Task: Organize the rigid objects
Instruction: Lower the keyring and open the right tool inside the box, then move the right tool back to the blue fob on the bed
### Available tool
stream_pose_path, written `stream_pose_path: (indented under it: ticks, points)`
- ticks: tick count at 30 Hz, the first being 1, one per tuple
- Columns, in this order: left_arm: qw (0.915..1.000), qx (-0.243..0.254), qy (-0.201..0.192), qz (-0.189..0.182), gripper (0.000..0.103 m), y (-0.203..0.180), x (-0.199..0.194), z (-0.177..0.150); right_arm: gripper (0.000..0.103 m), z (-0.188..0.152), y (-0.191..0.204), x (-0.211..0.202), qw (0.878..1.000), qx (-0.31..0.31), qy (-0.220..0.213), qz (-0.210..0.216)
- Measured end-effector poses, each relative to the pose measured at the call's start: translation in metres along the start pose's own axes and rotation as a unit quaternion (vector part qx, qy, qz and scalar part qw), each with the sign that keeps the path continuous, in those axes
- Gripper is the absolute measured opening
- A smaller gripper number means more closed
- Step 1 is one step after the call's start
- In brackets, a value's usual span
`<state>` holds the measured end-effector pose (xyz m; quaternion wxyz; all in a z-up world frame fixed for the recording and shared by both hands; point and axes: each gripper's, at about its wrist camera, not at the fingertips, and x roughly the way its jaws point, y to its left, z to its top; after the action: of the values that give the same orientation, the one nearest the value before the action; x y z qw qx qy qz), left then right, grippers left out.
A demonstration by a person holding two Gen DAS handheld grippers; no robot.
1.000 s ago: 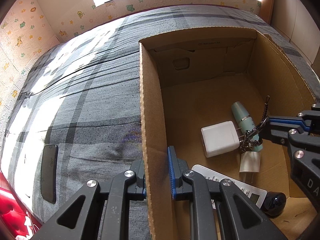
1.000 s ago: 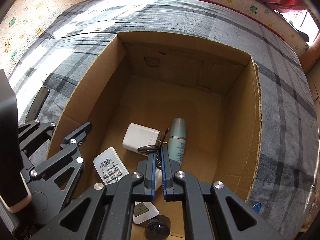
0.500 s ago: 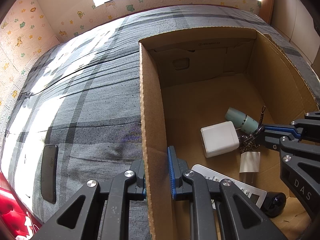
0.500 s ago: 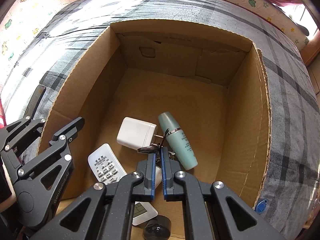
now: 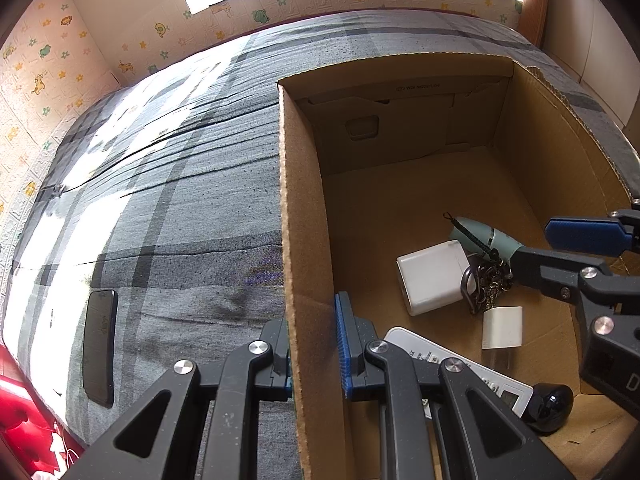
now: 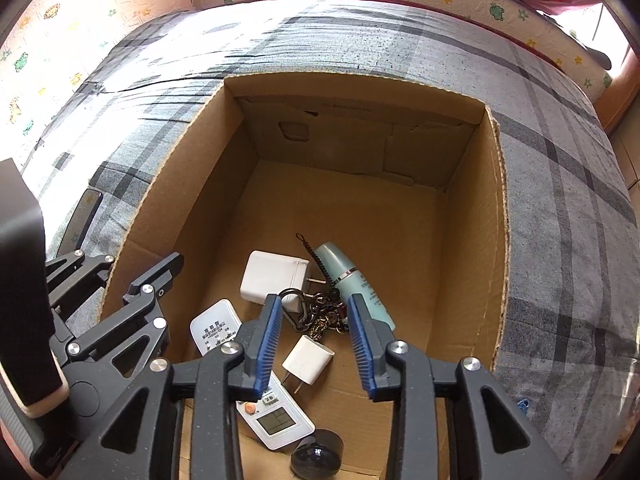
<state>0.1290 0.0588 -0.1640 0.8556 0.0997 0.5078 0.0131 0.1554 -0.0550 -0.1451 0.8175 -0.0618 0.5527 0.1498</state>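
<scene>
A cardboard box (image 6: 496, 216) stands on a grey plaid bed. On its floor lie a keychain (image 6: 320, 316) with a carabiner and dark cord, a teal tube (image 6: 352, 284), a large white charger (image 6: 272, 280), a small white plug (image 6: 308, 360), a white remote (image 6: 276, 416) and a black round object (image 6: 316, 456). My right gripper (image 6: 314, 344) is open and empty just above the keychain (image 5: 486, 284). My left gripper (image 5: 312, 344) is shut on the box's left wall (image 5: 304, 240).
A black phone (image 5: 99, 340) lies on the bed left of the box. The bed is bordered by a padded wall with animal prints (image 5: 280, 4). Red fabric (image 5: 24, 432) lies at the near left corner.
My right gripper has opened and let go of the keychain, which now lies on the box floor against the charger and tube. The tube has rolled to point left. The left gripper has not moved.
</scene>
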Motion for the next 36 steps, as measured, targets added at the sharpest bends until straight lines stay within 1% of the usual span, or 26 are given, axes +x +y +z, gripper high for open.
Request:
stream_pose_path:
  ticks: [4, 7, 9, 10, 12, 13, 15, 16, 18, 26, 33, 36]
  points:
    - [1.0, 0.0, 0.0, 0.0, 0.018, 0.0, 0.0, 0.0, 0.041, 0.001, -0.002, -0.014, 1.0, 0.003, -0.012, 0.002]
    - [1.0, 0.0, 0.0, 0.0, 0.018, 0.0, 0.0, 0.0, 0.049, 0.003, -0.002, -0.024, 1.0, 0.004, -0.022, -0.002]
    - [1.0, 0.001, 0.0, 0.001, 0.018, 0.0, 0.0, 0.0, 0.059, 0.003, -0.003, -0.03, 1.0, 0.006, -0.028, -0.001]
    - [1.0, 0.0, 0.0, 0.001, 0.018, 0.0, 0.0, 0.0, 0.062, 0.004, -0.004, -0.033, 1.0, 0.006, -0.03, -0.001]
    - [1.0, 0.001, 0.0, 0.001, 0.018, 0.0, 0.0, 0.0, 0.074, 0.004, -0.005, -0.038, 0.999, 0.006, -0.035, -0.002]
    - [1.0, 0.001, 0.0, 0.001, 0.018, -0.001, -0.001, 0.0, 0.076, 0.004, -0.006, -0.041, 0.999, 0.006, -0.038, -0.003]
    - [1.0, 0.001, 0.0, 0.001, 0.018, 0.0, 0.0, 0.0, 0.088, 0.004, -0.007, -0.045, 0.999, 0.004, -0.044, -0.006]
    - [1.0, 0.0, 0.0, 0.001, 0.018, 0.0, -0.001, 0.001, 0.091, 0.004, -0.008, -0.049, 0.999, 0.004, -0.051, -0.008]
    - [1.0, 0.001, 0.0, 0.001, 0.018, 0.0, 0.0, 0.001, 0.102, 0.002, -0.01, -0.058, 0.998, 0.003, -0.068, -0.009]
    - [1.0, 0.001, 0.001, 0.002, 0.018, 0.001, -0.001, 0.001, 0.103, -0.001, -0.021, -0.088, 0.995, 0.007, -0.102, -0.019]
    - [1.0, 0.002, 0.001, 0.004, 0.018, 0.001, -0.002, 0.001, 0.103, -0.013, -0.045, -0.104, 0.993, 0.034, -0.114, -0.022]
    - [1.0, 0.001, 0.001, 0.003, 0.018, 0.001, -0.002, 0.001, 0.103, -0.022, -0.059, -0.105, 0.992, 0.048, -0.116, -0.034]
